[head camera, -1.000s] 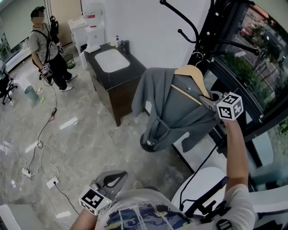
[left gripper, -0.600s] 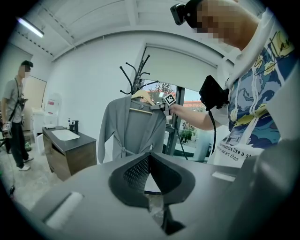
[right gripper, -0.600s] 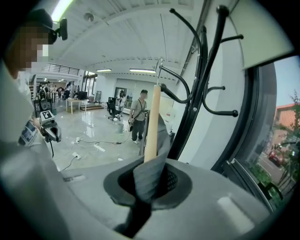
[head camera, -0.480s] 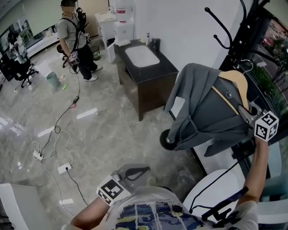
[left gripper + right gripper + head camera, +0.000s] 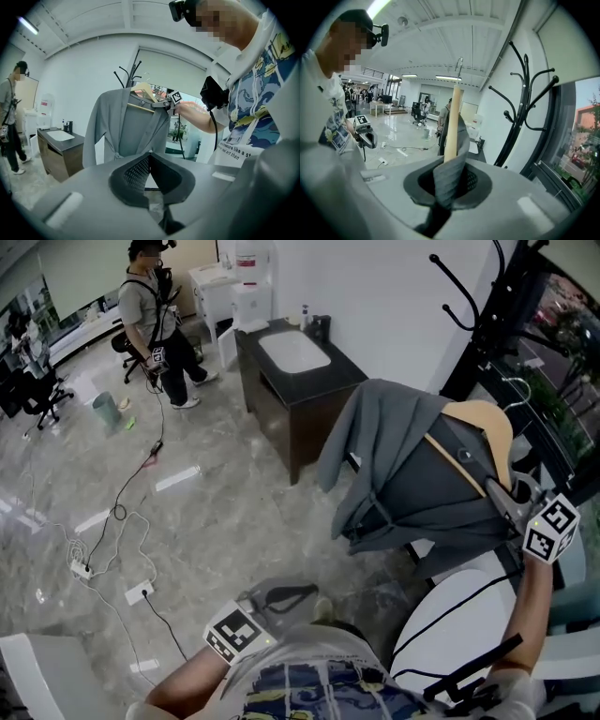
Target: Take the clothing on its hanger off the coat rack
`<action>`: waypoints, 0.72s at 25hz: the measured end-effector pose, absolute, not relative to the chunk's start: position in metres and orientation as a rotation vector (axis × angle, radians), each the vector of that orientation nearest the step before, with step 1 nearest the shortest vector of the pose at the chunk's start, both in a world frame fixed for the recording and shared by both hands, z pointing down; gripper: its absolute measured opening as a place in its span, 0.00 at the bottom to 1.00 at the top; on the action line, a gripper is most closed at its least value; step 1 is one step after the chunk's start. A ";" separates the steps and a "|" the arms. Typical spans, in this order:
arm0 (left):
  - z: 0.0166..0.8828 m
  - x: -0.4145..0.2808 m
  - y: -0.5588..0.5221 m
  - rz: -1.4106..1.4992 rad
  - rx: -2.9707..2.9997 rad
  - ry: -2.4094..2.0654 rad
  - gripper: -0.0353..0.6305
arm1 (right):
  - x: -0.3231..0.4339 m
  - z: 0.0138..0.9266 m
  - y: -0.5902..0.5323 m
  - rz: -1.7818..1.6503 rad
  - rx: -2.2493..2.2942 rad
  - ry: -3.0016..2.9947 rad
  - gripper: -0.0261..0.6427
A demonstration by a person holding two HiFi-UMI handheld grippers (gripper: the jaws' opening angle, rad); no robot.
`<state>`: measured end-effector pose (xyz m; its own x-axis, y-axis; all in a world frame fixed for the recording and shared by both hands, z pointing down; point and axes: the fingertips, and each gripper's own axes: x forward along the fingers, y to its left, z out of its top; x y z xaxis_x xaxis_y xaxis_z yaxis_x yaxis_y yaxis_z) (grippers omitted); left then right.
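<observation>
Right gripper view tells it best: the wooden hanger (image 5: 451,122) rises straight out of the right gripper (image 5: 449,185), whose jaws are clamped tight on the hanger's arm with a fold of the grey garment (image 5: 458,143) pinched in beside it. The wire hook (image 5: 458,70) on top stands in open air, apart from the coat rack (image 5: 520,108) to its right. I'd judge the hook is already off its prong, so the job now is carrying the load away. The garment hangs lopsided, bunched toward the free end of the hanger. It's best to hold the hanger level, draw it away from the rack's curled prongs without swinging, and not loosen the pinch. The left gripper (image 5: 298,594) sits low by the person's waist, jaws together on nothing. It could come up under the cloth if the garment starts to slide.
</observation>
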<state>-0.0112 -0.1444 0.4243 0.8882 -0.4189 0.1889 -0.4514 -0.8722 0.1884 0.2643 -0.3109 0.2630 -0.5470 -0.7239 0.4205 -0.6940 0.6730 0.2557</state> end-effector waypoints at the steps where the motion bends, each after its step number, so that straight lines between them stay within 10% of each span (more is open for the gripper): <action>1: 0.426 -0.016 -0.138 0.209 2.828 -0.652 0.06 | 0.256 0.264 -0.300 -0.079 1.090 -2.397 0.07; 18: 0.428 -0.052 -0.064 0.188 2.836 -0.554 0.06 | 0.156 0.292 -0.169 -0.029 0.957 -2.465 0.07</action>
<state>-0.0519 -0.0636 0.4284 0.9197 -0.3532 0.1716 -0.3848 -0.8978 0.2141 0.1564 -0.1689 0.2923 -0.6329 -0.6390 0.4372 -0.6284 0.7538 0.1921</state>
